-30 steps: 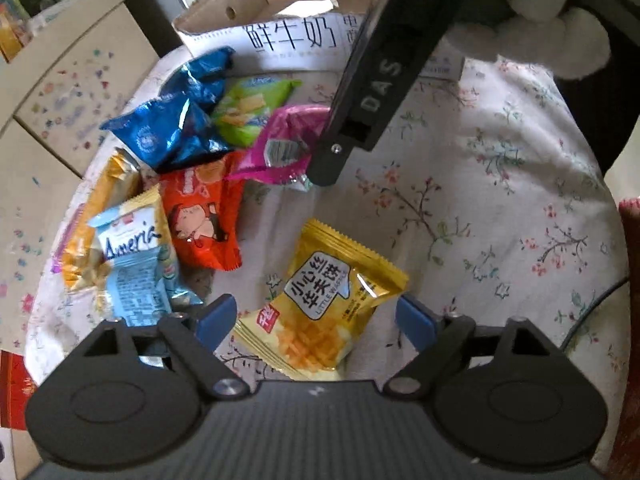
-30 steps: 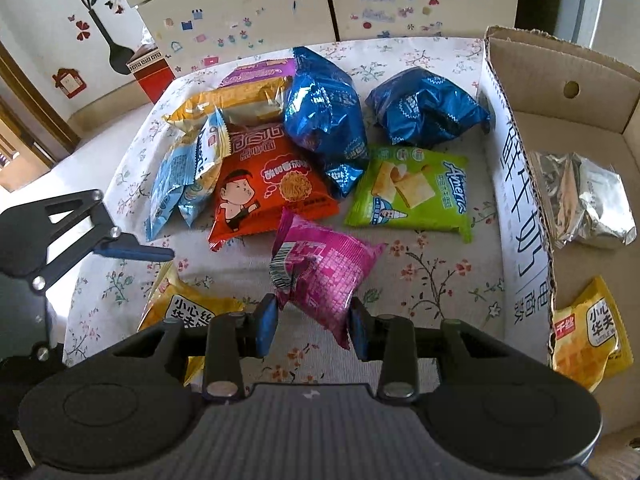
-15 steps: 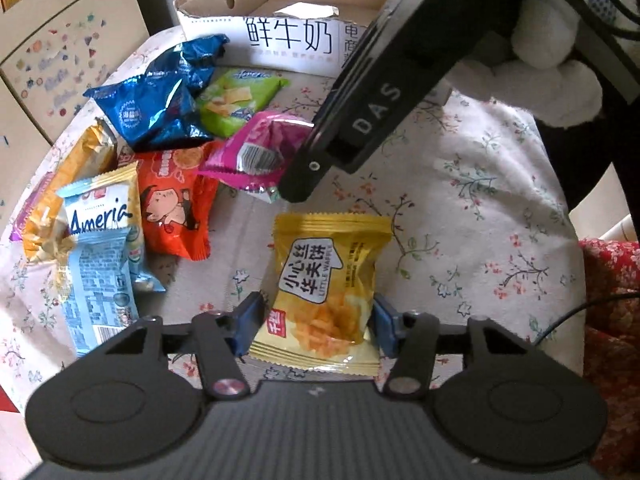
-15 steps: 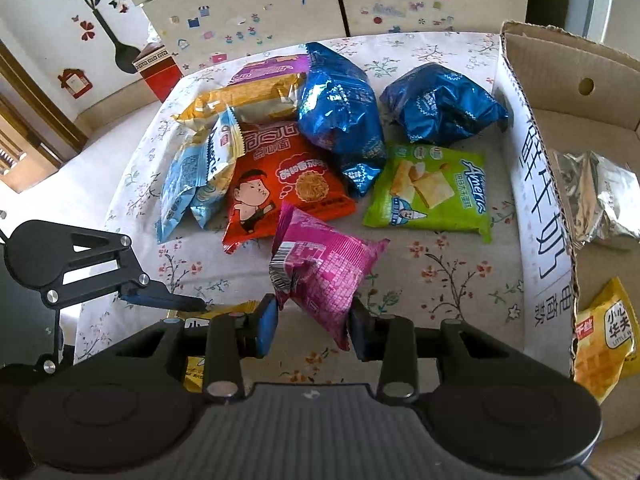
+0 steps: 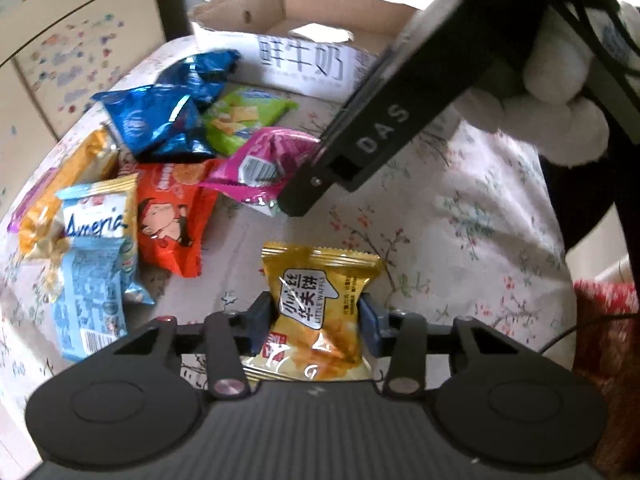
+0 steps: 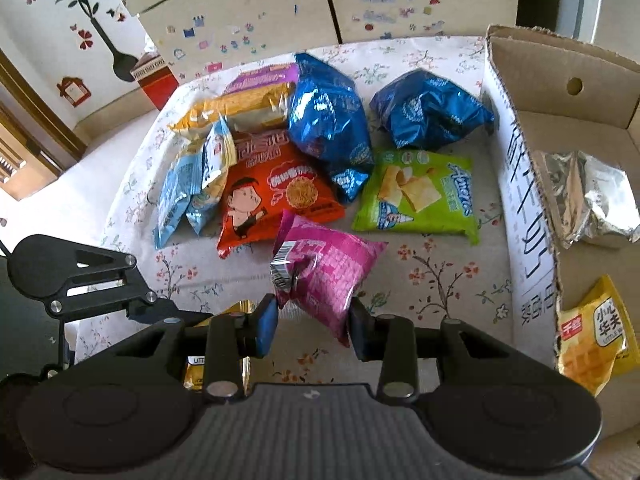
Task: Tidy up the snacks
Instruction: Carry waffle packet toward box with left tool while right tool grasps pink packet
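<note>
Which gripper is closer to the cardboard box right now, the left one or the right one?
Right. The right gripper, shut on the pink packet, sits just beside the cardboard box. The left gripper, clamping the yellow waffle packet, is farther back across the table.

Waffle packet (image 5: pixel 320 312) between left claw (image 5: pixel 316 322) fingers – pile of snack packets (image 5: pixel 132 184) ahead-left, carton (image 5: pixel 296 40) beyond (second claw (image 5: pixel 304 200) ahead).

Outside the cardboard box (image 6: pixel 520 184): two blue bags (image 6: pixel 328 124), one green (image 6: pixel 420 196), one pink (image 6: pixel 324 272), one orange (image 6: pixel 272 196), one light-blue (image 6: pixel 180 196), two yellow (image 5: pixel 320 312). Inside the box: one silver (image 6: pixel 588 200), one yellow waffle packet (image 6: pixel 596 340).
</note>
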### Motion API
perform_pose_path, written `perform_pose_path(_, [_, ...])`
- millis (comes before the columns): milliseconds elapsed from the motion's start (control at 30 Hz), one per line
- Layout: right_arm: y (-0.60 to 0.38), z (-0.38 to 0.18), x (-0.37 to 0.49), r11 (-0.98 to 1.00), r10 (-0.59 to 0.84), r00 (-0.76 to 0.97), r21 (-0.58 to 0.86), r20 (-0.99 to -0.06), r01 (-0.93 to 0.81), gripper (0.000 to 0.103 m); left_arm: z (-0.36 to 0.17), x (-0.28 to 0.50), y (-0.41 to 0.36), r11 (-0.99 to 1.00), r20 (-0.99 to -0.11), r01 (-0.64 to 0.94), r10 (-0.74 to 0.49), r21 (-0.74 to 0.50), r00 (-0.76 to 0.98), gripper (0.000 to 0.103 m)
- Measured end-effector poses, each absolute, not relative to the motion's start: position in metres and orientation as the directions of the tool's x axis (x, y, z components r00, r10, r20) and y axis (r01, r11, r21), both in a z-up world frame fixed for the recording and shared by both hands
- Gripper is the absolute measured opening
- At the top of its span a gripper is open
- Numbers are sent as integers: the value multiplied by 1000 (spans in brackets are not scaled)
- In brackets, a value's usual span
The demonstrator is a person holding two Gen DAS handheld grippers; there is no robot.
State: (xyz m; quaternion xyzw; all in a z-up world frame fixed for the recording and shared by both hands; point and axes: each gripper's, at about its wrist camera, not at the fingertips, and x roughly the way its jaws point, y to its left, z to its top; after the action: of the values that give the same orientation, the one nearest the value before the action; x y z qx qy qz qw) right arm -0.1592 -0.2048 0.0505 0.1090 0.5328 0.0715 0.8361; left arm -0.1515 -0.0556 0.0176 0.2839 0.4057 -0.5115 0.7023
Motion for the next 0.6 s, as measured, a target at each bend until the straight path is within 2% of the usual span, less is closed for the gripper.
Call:
perform_pose_path(233, [-208,71,-164,972,209,486,236,-849,-4,43,44,-147,-49,438,-784,898,-572,-44,240,44])
perform_pose_path(400, [-216,86,-168,974,191,535,229,-823,4,40,62,-143,-49,510,-715,856,-629,-85,304,44])
perform_pose_path(600, [-224,91,-170,970,190,557,242,-808,20,33,72,-141,-55,539,-683,835,-650,-107,333,44])
